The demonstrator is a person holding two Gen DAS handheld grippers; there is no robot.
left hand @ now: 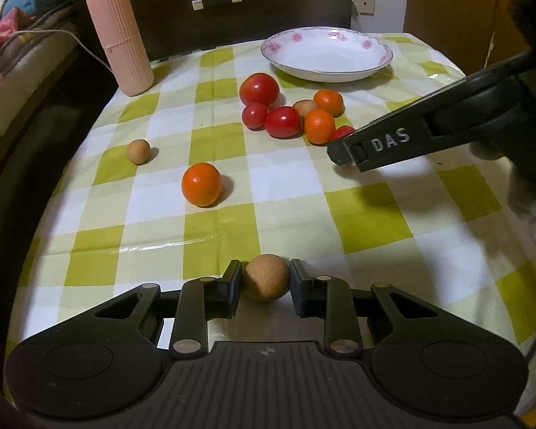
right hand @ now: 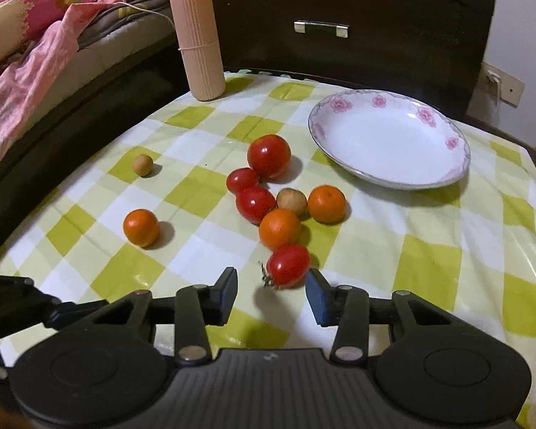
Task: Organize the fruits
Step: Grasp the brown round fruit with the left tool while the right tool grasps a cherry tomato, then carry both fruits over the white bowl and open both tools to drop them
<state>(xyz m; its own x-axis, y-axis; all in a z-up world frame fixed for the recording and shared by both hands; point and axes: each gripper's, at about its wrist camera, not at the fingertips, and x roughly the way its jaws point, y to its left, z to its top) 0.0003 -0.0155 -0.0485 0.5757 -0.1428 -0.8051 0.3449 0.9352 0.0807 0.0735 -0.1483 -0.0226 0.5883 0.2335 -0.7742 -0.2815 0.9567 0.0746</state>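
The tabletop (right hand: 428,261) is covered by a green-and-white checked cloth and backed by a dark wooden headboard (right hand: 375,18) with a metal handle; to the left lies a bed with pink bedding (right hand: 35,53); a tall ribbed pink container (right hand: 198,41) stands upright at the far left corner of the cloth; a white plate (right hand: 389,139) with pink flowers on its rim sits at the far right, nothing in it.

The left gripper (left hand: 265,280) is low over the near edge of the cloth; its jaws stand narrow on either side of a brown round fruit (left hand: 266,282), the left pad touching it and the right pad at or just off its skin, so a firm grip cannot be told for sure; the right gripper (right hand: 272,291) has its jaws wider, with a small red tomato (right hand: 287,264) just ahead of and between the tips, blurred, close to the right pad, no pad clearly pressing it.

Near the plate sits a cluster: a large red tomato (right hand: 269,155), two smaller red tomatoes (right hand: 242,180) (right hand: 255,203) touching each other, a brown fruit (right hand: 291,201) and two oranges (right hand: 327,203) (right hand: 279,228); a lone orange (right hand: 141,227) lies well apart to the left; a small brown fruit (right hand: 142,165) lies farther left still.
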